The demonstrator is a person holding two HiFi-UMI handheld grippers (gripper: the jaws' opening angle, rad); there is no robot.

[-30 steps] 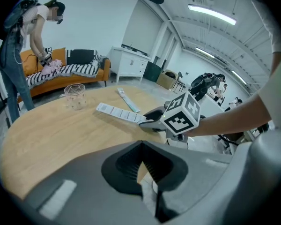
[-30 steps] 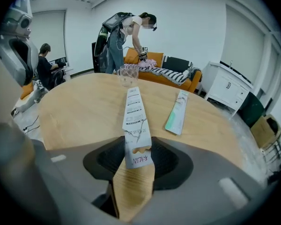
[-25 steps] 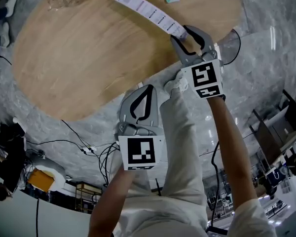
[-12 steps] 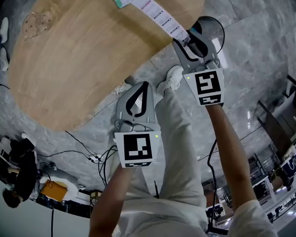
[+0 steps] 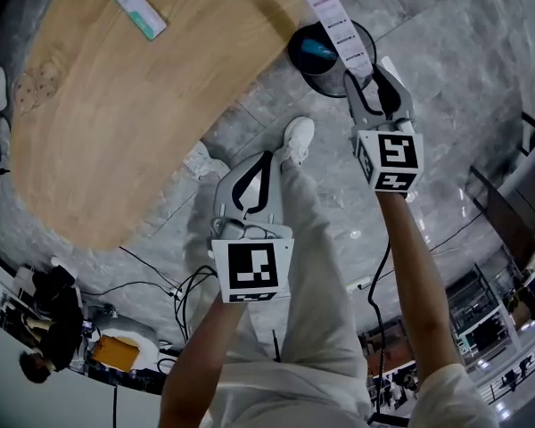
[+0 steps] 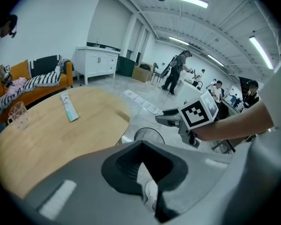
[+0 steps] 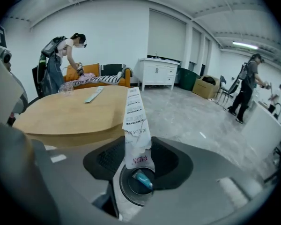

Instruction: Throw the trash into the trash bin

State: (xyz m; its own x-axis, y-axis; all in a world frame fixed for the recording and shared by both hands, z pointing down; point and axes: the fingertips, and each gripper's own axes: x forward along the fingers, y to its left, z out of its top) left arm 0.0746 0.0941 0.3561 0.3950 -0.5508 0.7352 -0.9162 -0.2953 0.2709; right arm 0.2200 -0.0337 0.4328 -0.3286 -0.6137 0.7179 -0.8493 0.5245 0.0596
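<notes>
My right gripper [image 5: 370,77] is shut on one end of a long white printed receipt strip [image 5: 332,12], which stretches away past the table edge. In the right gripper view the strip [image 7: 135,121] is pinched between the jaws, right above the round black trash bin [image 7: 126,193], which has a blue scrap [image 7: 143,178] in it. In the head view the bin [image 5: 301,53] stands on the grey floor beside the round wooden table [image 5: 160,87]. My left gripper [image 5: 267,157] hangs lower left, shut and empty, over the floor near the table edge.
A teal-and-white packet [image 5: 134,7] and a clear plastic piece [image 5: 31,87] lie on the table. The holder's legs and white shoe [image 5: 296,136] stand between the grippers. Cables [image 5: 169,270] run across the floor. Other people work farther off.
Both grippers have swung right, away from the table. The right one has carried the receipt strip from the table edge to above the bin. The left jaws stay shut.
</notes>
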